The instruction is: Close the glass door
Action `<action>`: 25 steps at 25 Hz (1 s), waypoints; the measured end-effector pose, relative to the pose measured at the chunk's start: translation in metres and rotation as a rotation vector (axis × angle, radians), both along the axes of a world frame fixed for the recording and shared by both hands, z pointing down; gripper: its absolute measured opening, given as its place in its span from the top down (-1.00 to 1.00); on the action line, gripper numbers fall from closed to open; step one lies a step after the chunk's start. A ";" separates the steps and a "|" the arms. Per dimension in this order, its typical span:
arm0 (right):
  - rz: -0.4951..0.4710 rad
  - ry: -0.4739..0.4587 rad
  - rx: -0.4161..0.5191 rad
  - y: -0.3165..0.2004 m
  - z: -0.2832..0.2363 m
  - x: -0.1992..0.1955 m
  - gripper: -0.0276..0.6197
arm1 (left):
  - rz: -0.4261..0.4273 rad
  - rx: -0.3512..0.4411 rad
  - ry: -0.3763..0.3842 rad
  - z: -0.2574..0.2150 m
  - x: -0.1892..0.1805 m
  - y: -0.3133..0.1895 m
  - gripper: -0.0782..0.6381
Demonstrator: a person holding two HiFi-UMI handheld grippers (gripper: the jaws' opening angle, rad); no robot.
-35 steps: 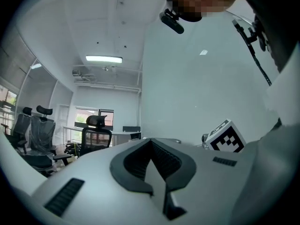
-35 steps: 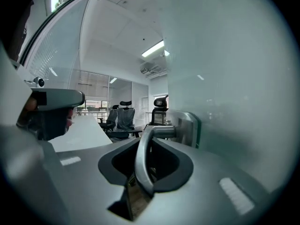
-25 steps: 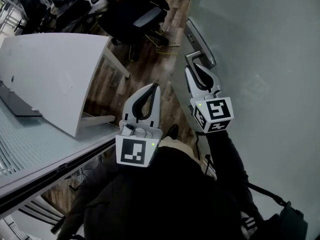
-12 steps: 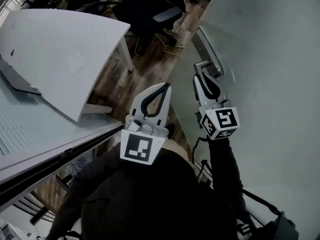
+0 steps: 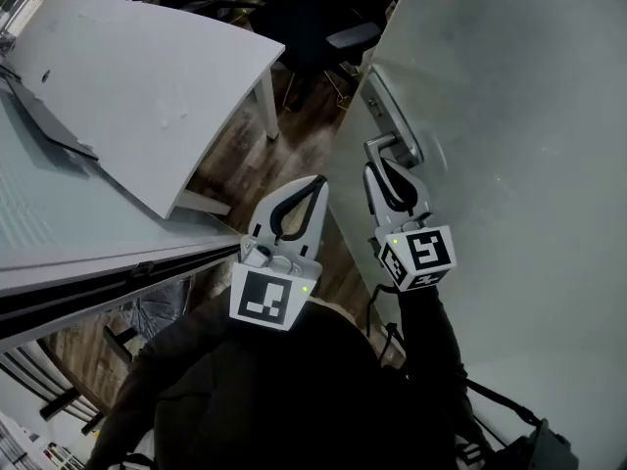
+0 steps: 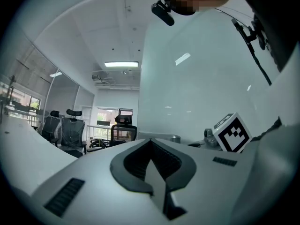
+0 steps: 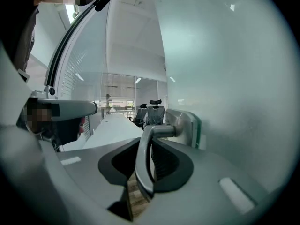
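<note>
One frosted glass door (image 5: 529, 116) fills the right side, smooth and pale grey-green. White desk (image 5: 127, 96) with a curved edge stands left, over wood-grain floor (image 5: 294, 135). Left gripper (image 5: 316, 182), white shell with black ribbed pads, is clenched on nothing, apart from the door. Right gripper (image 5: 380, 169) grasps the rounded brushed-metal lever handle (image 5: 378, 148) at the door's edge.
</note>
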State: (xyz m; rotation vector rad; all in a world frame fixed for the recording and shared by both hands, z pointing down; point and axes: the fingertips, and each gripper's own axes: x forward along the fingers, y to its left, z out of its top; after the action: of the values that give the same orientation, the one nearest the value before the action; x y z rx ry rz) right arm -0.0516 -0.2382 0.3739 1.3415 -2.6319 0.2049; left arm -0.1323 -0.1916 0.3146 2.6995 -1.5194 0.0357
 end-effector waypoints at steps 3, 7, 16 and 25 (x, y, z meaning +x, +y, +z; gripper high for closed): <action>-0.036 -0.007 0.007 0.007 0.001 -0.021 0.72 | -0.047 0.020 -0.020 -0.001 -0.013 0.015 0.79; -0.072 -0.015 0.007 0.026 0.002 -0.039 0.72 | -0.087 0.001 -0.046 0.005 -0.024 0.042 0.79; -0.151 -0.020 0.014 0.050 0.001 -0.074 0.72 | -0.147 0.004 -0.065 0.002 -0.055 0.069 0.79; -0.148 -0.015 0.017 0.101 0.003 -0.117 0.73 | -0.069 0.008 -0.023 0.006 -0.100 0.113 0.79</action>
State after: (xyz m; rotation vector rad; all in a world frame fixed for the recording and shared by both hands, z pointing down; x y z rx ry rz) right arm -0.1682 -0.1369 0.3767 1.1477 -2.7358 0.1730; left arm -0.2323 -0.0788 0.3207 2.6592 -1.6218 0.0587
